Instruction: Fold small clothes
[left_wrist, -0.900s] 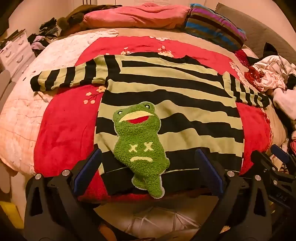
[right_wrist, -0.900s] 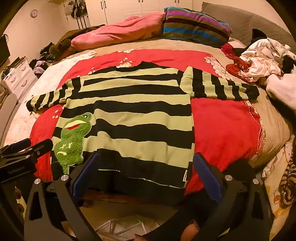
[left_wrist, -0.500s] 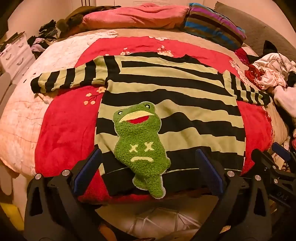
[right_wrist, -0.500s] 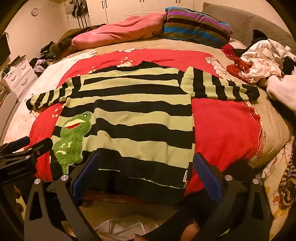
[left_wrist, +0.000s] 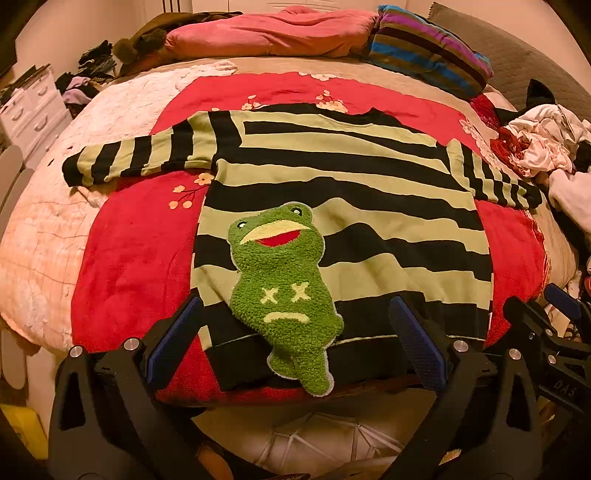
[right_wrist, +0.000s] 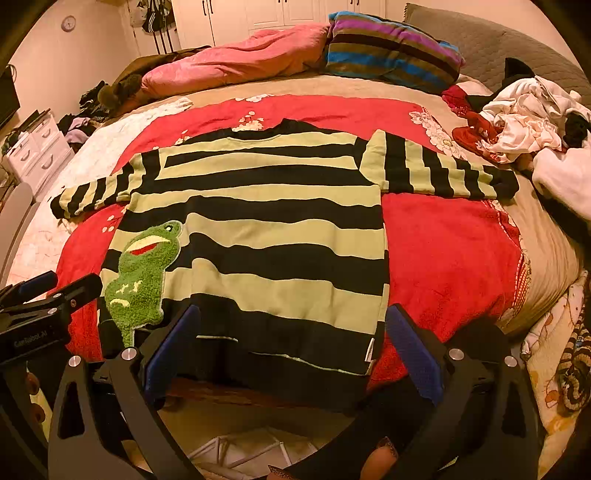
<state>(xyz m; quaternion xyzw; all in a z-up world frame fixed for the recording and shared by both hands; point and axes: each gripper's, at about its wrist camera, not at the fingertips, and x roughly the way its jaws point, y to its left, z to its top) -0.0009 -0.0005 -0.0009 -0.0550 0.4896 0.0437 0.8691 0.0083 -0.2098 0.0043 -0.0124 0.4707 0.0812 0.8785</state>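
Note:
A small black and pale-green striped sweater (left_wrist: 369, 206) (right_wrist: 266, 236) lies flat, front up, on a red blanket (left_wrist: 133, 258) on the bed, both sleeves spread out sideways. A fuzzy green frog patch (left_wrist: 284, 295) (right_wrist: 140, 277) sits near its hem. My left gripper (left_wrist: 295, 339) is open and empty, hovering at the hem, fingers either side of the frog. My right gripper (right_wrist: 291, 343) is open and empty, at the hem's right half. The left gripper also shows in the right wrist view (right_wrist: 44, 295).
A heap of white and red clothes (right_wrist: 517, 125) lies at the bed's right edge. A pink duvet (left_wrist: 266, 33) and a striped pillow (left_wrist: 428, 55) lie at the head. White drawers (left_wrist: 29, 107) stand at the left. The bed's near edge drops off below the hem.
Almost nothing: both grippers stay open at the hem, with only a slight drift of the views. The sweater has not moved.

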